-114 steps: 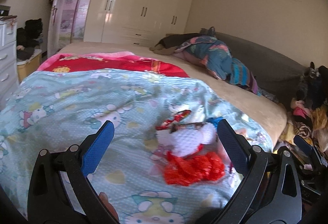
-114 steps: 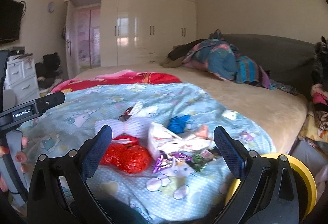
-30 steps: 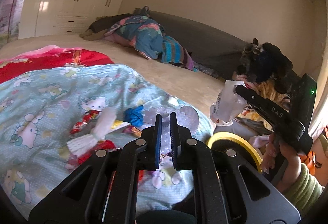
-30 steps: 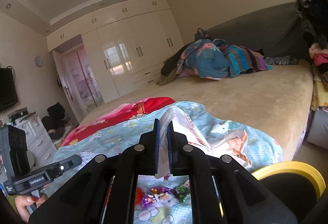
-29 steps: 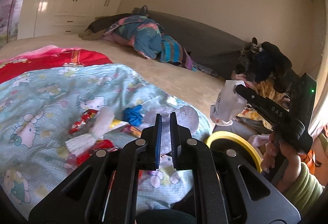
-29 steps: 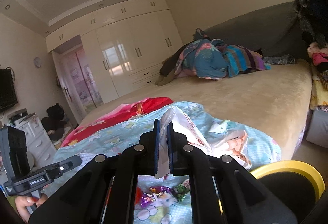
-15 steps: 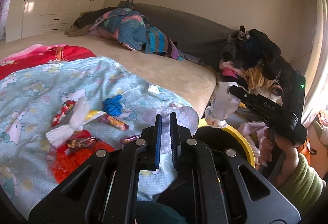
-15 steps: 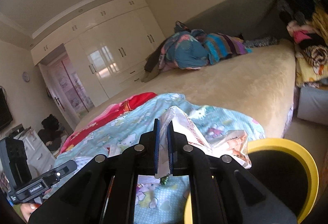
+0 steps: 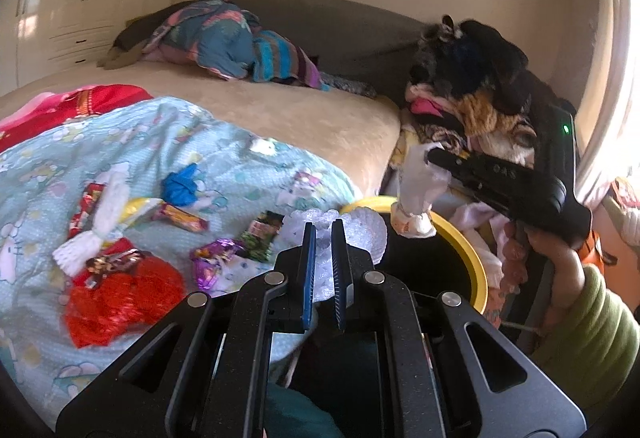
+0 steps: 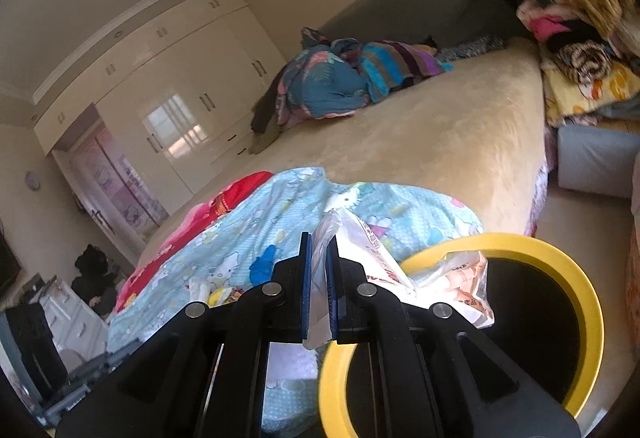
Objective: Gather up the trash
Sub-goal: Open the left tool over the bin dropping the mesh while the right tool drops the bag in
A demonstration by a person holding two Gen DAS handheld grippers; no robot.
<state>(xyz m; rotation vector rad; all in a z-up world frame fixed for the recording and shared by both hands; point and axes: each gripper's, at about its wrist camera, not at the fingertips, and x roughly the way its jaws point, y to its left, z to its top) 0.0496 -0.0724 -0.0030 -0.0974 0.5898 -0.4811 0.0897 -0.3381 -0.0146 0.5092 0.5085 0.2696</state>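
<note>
- Trash in both my grippers: right gripper (image 10: 319,286) pinches a white wrapper (image 10: 372,250) over the yellow bin (image 10: 576,278).
- Left gripper (image 9: 322,270) pinches white foam netting (image 9: 336,226) just beside the rim, bed-side.

A big bed (image 9: 304,109) had a blue cat blanket (image 9: 132,145) on it. Bright clothes (image 10: 352,77) lay by white closets (image 10: 188,97). More clothes (image 9: 472,85) were piled beside the bed.
</note>
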